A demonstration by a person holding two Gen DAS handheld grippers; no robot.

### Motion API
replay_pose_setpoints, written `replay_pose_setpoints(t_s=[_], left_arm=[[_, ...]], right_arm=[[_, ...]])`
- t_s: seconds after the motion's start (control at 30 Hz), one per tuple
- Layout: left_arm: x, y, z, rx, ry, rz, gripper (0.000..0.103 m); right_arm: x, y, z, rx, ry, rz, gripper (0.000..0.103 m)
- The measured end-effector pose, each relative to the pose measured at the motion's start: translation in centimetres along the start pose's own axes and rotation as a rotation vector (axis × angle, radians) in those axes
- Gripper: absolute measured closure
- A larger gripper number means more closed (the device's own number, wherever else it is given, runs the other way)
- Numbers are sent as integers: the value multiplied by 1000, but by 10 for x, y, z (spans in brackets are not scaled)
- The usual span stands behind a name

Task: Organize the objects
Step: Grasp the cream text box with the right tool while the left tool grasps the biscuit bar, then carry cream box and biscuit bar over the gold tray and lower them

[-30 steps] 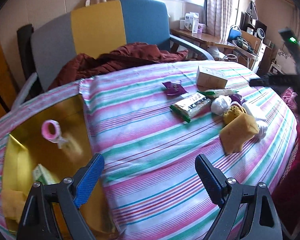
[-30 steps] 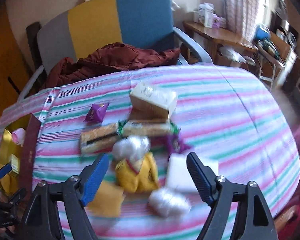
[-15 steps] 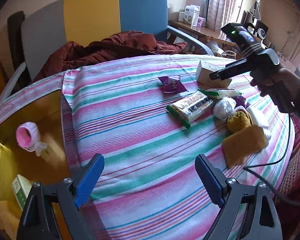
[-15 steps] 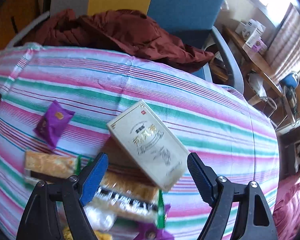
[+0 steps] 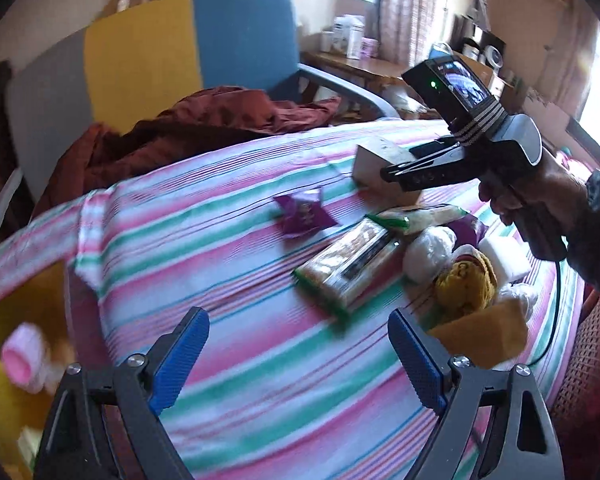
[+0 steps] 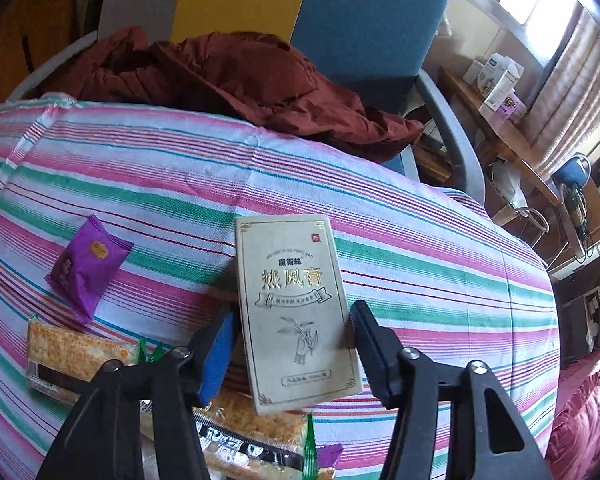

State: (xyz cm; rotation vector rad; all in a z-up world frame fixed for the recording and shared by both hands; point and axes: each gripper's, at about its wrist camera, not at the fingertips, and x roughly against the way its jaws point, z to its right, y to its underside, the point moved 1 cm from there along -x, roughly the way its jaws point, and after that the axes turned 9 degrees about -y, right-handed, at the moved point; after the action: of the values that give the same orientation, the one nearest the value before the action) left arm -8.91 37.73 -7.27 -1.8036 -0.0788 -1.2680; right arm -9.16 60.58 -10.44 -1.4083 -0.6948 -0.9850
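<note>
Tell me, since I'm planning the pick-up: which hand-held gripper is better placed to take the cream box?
Right. The right hand-held gripper is open with its fingers either side of the cream box; the left hand-held gripper hangs open over bare striped cloth.

Pink-green-white striped cloth (image 6: pixel 380 208), purple packet (image 6: pixel 86 266), cream gold-lettered box (image 6: pixel 296 312), maroon jacket (image 6: pixel 236 76).

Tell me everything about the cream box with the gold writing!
The cream box looks like cardboard, a flat rectangle with a gold border, gold Chinese letters and a small drawing of a hand holding a plant. It lies on the striped cloth between the right gripper's open fingers, its near end over a snack packet.
</note>
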Motion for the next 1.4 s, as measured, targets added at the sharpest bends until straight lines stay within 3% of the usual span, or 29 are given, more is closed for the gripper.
replay_pose_setpoints(t_s=[0.33,0.67,0.73,0.77,0.8,0.83,1.07,1.4], left_arm=[[-57,-24,38,-193,18,-33,19],[-100,-27,55,-286,30,-91,18],[-103,-28,54,-257,70,-100,30],[-102,-28,53,-237,80,-102,35],[-99,-28,52,-228,77,-100,50],[-96,-27,53,-225,75,-101,53],[-59,-2,40,-129,49,-111,54],[28,23,-6,8,-1,-3,53]], right_arm=[[22,0,17,-98,-98,144,49],[33,-4,15,-109,-165,193,49],[32,-3,14,-105,-163,191,49],[31,-2,14,-105,-159,188,49],[30,-2,14,-104,-155,184,49],[30,-1,14,-103,-153,183,49],[39,-7,8,-96,-118,181,49],[104,-25,-52,6,-127,238,49]])
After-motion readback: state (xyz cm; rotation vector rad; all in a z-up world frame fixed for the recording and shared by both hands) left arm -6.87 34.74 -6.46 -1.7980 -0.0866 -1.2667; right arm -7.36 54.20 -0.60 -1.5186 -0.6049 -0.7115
